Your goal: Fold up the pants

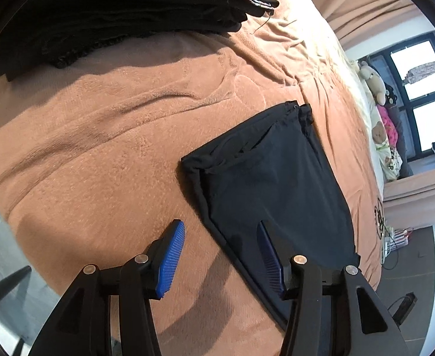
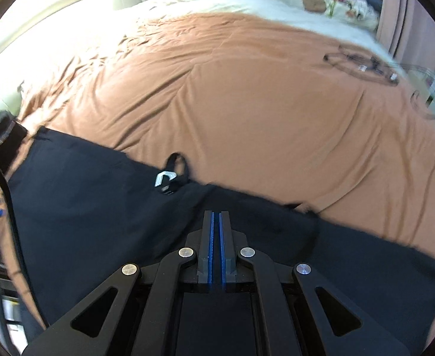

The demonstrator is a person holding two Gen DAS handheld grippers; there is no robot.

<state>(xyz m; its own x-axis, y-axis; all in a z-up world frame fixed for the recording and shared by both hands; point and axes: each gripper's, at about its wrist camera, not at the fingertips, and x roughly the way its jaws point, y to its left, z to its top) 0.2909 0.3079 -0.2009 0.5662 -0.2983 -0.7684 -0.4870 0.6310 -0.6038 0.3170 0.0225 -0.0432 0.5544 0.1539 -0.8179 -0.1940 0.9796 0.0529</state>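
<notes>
Your left gripper (image 1: 220, 255) stands wide above the black pants (image 1: 265, 184) on the orange blanket (image 1: 98, 154). Your right gripper (image 2: 216, 222) is closed, perhaps pinching cloth. The pants look half folded; more folds remain.

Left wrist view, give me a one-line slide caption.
Open left gripper straddles the edge of black pants on an orange blanket.
</notes>
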